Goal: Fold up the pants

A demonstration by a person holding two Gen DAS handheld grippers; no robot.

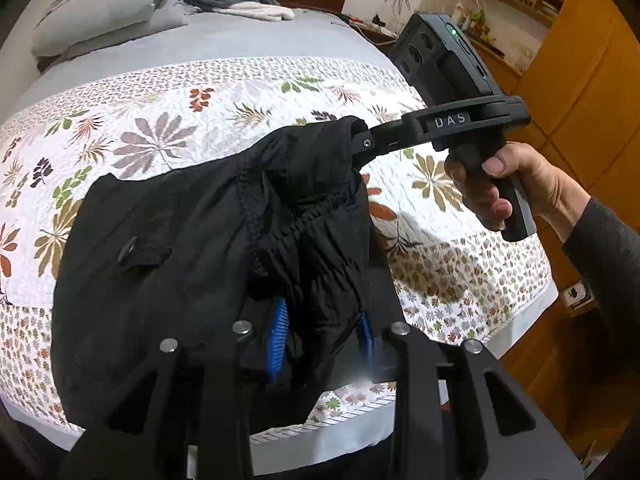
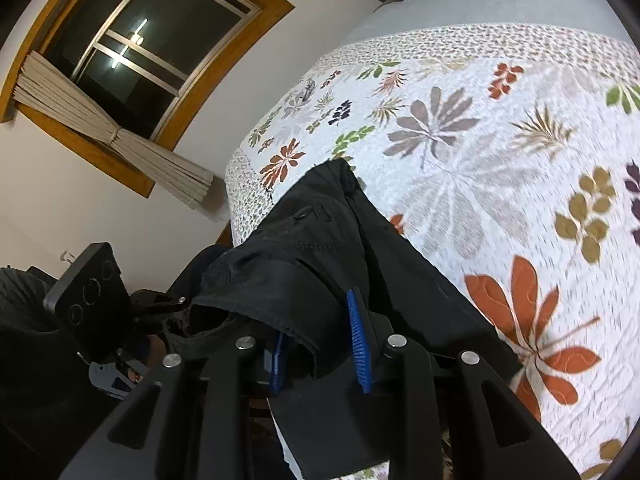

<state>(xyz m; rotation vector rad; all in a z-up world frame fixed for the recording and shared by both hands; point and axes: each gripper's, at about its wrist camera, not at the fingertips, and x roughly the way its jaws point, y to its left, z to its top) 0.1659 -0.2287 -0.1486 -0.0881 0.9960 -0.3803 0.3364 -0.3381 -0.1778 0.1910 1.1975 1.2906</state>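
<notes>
Both grippers, left gripper (image 1: 320, 336) and right gripper (image 2: 320, 344), clamp the crumpled black pants (image 1: 192, 240); bare floral quilt (image 1: 200, 92) spreads toward twelve o'clock.

Floral quilt (image 1: 224, 104), grey pillows (image 1: 108, 12), window (image 2: 140, 44)

place: home bedroom | signs: bed with floral quilt (image 1: 224, 92), pillows (image 1: 104, 12), curtained window (image 2: 132, 48), wooden wardrobe (image 1: 580, 92)
</notes>
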